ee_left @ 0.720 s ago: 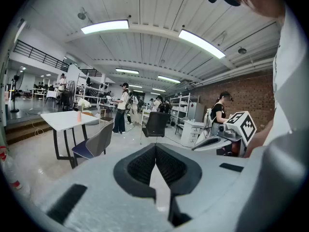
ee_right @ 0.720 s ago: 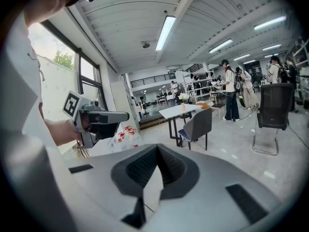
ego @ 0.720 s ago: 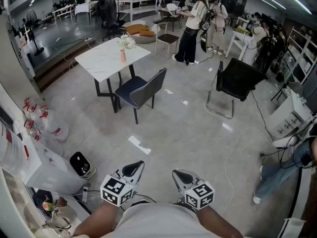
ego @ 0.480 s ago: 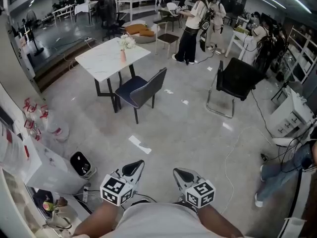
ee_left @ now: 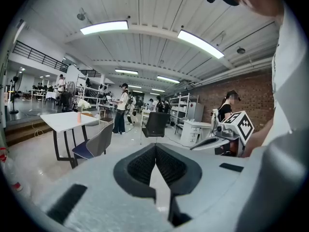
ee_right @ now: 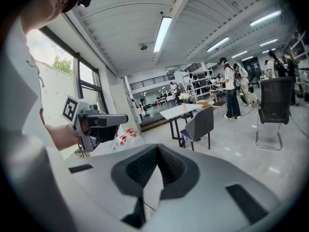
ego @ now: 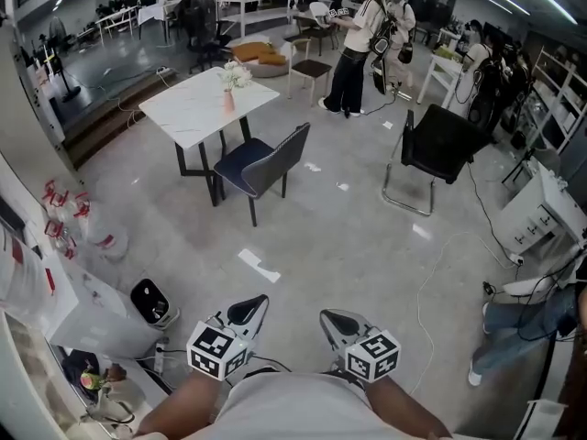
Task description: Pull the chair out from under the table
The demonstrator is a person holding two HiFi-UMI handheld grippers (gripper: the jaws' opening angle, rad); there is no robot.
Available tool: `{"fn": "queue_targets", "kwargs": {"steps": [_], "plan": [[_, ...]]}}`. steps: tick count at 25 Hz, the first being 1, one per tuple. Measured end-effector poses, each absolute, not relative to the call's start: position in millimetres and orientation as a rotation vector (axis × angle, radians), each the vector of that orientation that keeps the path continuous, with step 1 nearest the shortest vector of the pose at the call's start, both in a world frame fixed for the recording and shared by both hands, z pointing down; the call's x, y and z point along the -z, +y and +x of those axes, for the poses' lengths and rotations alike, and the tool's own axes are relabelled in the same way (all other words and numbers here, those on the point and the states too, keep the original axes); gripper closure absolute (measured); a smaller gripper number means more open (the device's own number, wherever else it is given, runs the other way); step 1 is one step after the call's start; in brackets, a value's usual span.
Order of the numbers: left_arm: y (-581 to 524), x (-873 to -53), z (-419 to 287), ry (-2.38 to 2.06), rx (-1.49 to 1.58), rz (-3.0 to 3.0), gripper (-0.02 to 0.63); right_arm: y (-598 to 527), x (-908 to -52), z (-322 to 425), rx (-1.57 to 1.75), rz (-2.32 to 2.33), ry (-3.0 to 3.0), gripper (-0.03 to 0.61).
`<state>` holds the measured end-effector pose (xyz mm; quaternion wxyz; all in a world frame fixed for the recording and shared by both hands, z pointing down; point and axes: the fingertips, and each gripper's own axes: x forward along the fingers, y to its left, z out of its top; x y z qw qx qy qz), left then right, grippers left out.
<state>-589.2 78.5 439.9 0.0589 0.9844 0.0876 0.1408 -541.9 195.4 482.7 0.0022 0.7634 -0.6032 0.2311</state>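
The chair [ego: 261, 168] stays tucked against the table [ego: 206, 106]; the left gripper [ego: 246, 312] and right gripper [ego: 337, 322], both clenched empty, remain far from the table, so pulling hasn't begun.

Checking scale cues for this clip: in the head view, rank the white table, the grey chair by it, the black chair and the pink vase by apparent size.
1. white table
2 and 3. black chair and grey chair: too alike to rank
4. pink vase, by far the smallest
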Motion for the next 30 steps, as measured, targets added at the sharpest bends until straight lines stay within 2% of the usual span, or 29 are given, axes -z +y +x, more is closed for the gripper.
{"fn": "queue_targets", "kwargs": {"steps": [17, 23, 30], "plan": [[100.4, -469.6, -584.9, 0.385, -0.494, 2.903, 0.607, 218.0, -498.6, -543.1, -0.779, 2.466, -1.784, 0.573], [105.8, -473.4, -546.0, 0.364, -0.511, 2.900, 0.607, 218.7, -500.0, -499.0, -0.763, 2.479, -1.793, 0.574], [106.7, -461.4, -467.4, 0.318, -0.513, 2.929, 0.607, 208.1, -483.8, -402.4, -0.729, 2.491, -1.855, 0.574]]}}
